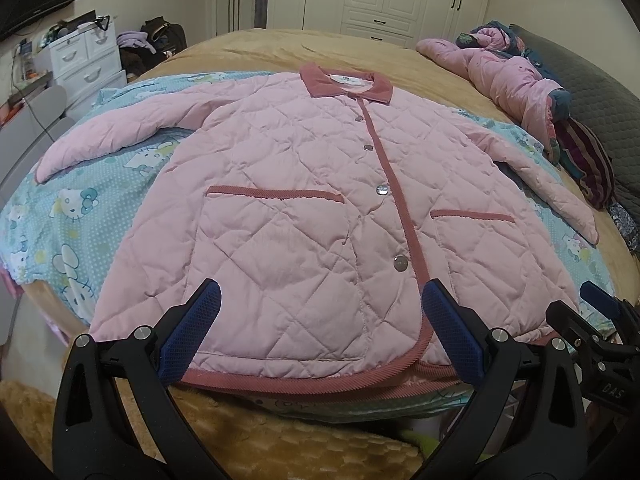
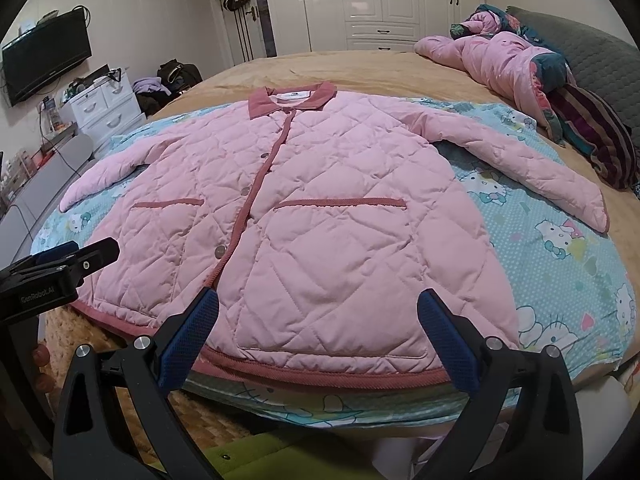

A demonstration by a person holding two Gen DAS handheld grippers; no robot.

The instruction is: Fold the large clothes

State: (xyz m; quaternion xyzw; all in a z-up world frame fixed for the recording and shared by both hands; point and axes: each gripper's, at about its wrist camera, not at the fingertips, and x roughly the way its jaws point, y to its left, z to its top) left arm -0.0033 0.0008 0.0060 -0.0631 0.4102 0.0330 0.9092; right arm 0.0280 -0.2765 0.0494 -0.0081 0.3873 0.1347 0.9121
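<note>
A pink quilted jacket (image 1: 304,200) (image 2: 320,208) with darker pink collar, trim and pocket edges lies flat and buttoned on the bed, front up, both sleeves spread outward. My left gripper (image 1: 320,300) hovers open just above its hem, left of the button line. My right gripper (image 2: 318,308) is open too, over the hem of the right-hand panel. Neither gripper holds any cloth. The right gripper shows at the right edge of the left wrist view, and the left gripper at the left edge of the right wrist view.
The jacket rests on a light blue cartoon-cat sheet (image 1: 80,216) (image 2: 560,248) over a tan bedspread (image 1: 260,50). A heap of pink and patterned clothes (image 1: 516,76) (image 2: 516,64) lies at the far right beside a dark pillow. White drawers (image 1: 86,60) and wardrobes (image 2: 380,0) stand beyond the bed.
</note>
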